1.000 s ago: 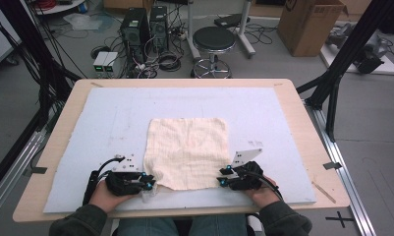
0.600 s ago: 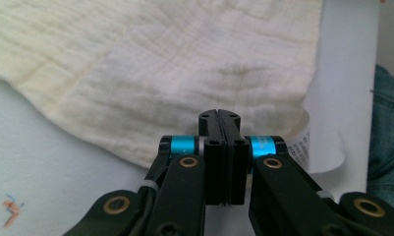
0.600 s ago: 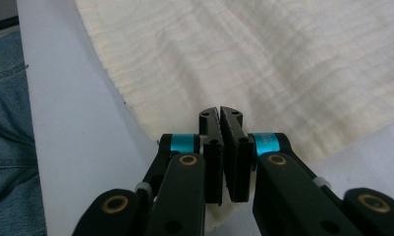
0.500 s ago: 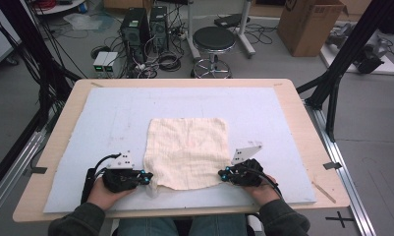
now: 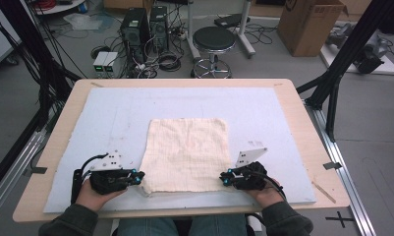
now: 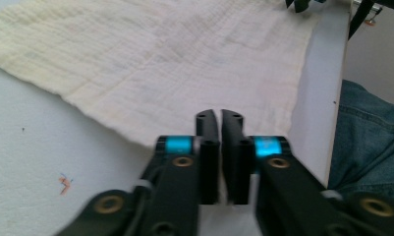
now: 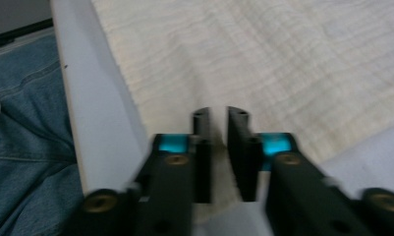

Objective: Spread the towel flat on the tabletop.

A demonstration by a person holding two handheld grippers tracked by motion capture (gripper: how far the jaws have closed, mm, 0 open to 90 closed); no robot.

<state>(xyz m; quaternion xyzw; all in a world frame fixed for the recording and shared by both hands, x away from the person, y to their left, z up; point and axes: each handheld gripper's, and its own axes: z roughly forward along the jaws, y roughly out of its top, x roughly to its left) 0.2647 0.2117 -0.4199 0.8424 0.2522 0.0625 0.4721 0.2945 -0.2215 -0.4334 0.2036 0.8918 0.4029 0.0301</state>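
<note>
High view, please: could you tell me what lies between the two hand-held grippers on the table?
In the high view, the near edge of the cream cloth spans the stretch between the left hand-held gripper and the right hand-held gripper.

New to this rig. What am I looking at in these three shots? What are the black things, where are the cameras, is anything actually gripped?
No robot here: a person seated at the table holds a hand-held pair of tongs in each hand. The high view looks down from above the person's side. It shows the left tongs and right tongs at the two near corners of a cream cloth, which lies flat on a pale blue mat.

The other two pictures come from cameras riding on the tongs, looking along their black jaws. The left tongs have jaws almost together at the cloth's corner; the right tongs show a narrow gap over the cloth. Both have just been opening a little. Whether either pinches cloth I cannot tell.
</note>
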